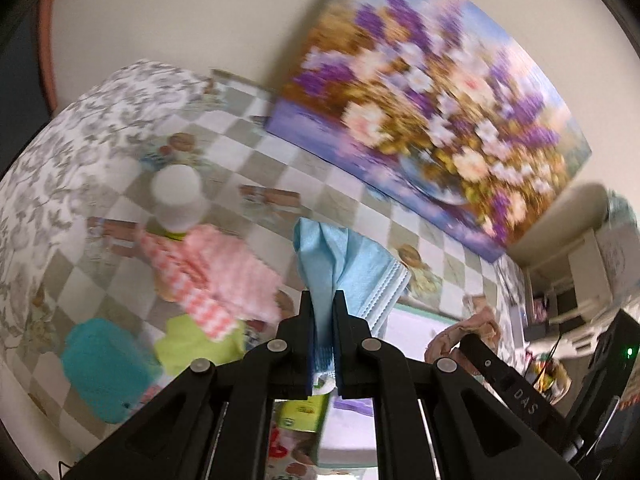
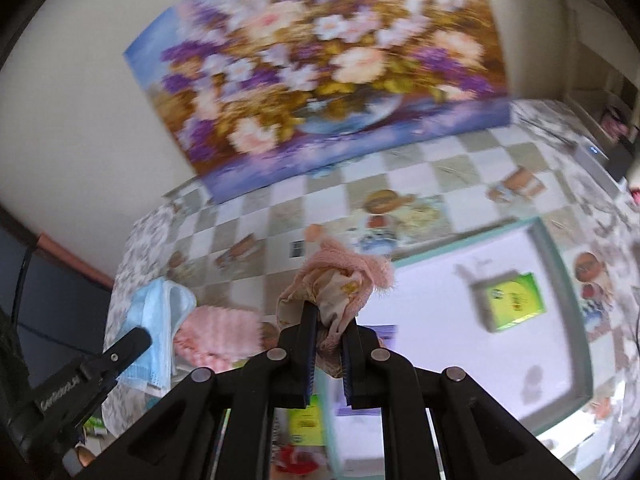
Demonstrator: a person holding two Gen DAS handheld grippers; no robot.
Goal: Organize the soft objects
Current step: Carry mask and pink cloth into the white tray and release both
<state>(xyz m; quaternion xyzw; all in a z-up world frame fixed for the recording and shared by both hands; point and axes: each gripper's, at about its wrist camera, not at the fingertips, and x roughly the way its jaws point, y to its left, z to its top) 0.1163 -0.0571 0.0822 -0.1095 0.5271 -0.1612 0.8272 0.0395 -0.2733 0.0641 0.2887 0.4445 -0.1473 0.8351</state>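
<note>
Both tongs are up over the checkered tablecloth [image 1: 320, 184], each carrying a soft item, and the views are smeared by motion. My left gripper [image 1: 323, 300] has its jaws pinched tight on a light blue cloth [image 1: 340, 264]; the fabric bunches between the pads and fans out above them, clear of the table, with a ribbed edge hanging on its right side. My right gripper [image 2: 330, 316] is likewise clamped down, on a pink fuzzy garment [image 2: 344, 284] with a pale printed lining, crumpled over the fingertips and lifted off the surface.

Below and left of the blue cloth, a pink checked cloth [image 1: 216, 276] lies heaped on the tablecloth, touching a lime green cloth [image 1: 192, 344], and a teal soft item [image 1: 104, 364] sits just beside that. A white-capped bottle [image 1: 178, 196] stands behind the pink heap.

In the right wrist view a white tray with a teal rim [image 2: 560, 280] holds a green box [image 2: 512, 300]. A flower painting [image 2: 320, 68] leans against the wall at the table's far edge.
</note>
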